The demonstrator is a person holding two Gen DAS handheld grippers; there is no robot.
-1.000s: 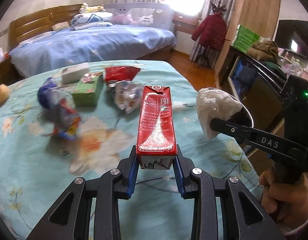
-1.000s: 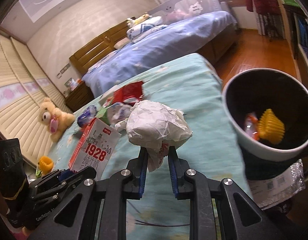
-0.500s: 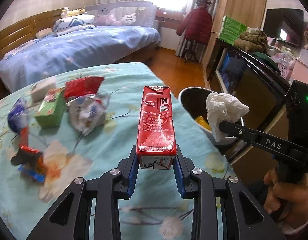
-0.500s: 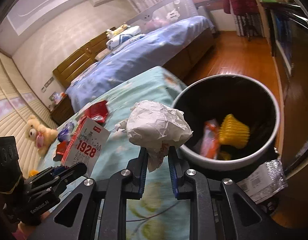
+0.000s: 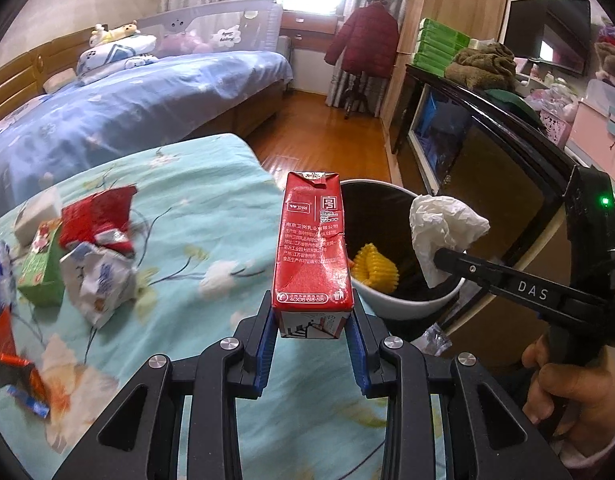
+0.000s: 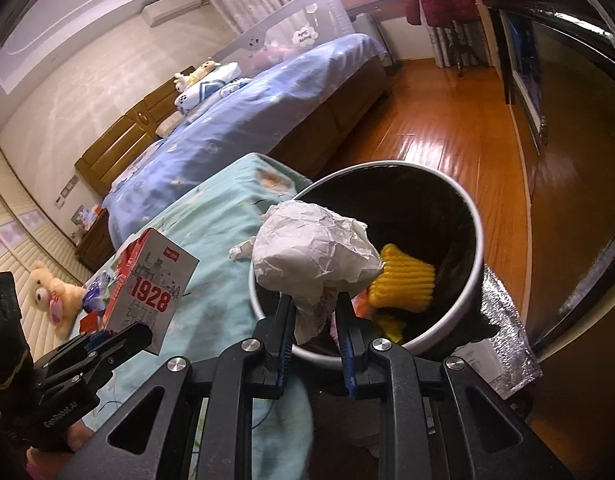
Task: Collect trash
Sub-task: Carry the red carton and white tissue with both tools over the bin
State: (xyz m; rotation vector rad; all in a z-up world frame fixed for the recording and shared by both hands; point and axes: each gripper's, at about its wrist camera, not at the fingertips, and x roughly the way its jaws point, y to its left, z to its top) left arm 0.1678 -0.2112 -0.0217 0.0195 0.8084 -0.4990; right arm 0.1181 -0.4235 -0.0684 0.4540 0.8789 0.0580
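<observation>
- Left claw (image 5: 312, 322): clenched on the base of a tall red-and-white paper drink carton (image 5: 312, 248), held upright near the bin's rim, likely so it drops in cleanly.
- Carton writing: "1928" in the right wrist view; "China" and small Chinese print on the red face.
- Right claw (image 6: 314, 322): pinching a crumpled white paper wad (image 6: 313, 258) by its tail, poised over the bin mouth, apparently ready for release.
- Round black bin with pale rim (image 6: 477, 240): beside the tabletop edge; already holds a ribbed yellow plastic piece (image 6: 405, 280).
- Right claw's arm: lettered "DAS".
- Floral turquoise cloth on the tabletop (image 5: 211, 208): a green box (image 5: 41, 276) and crumpled wrappers (image 5: 95, 220) are uncollected.
</observation>
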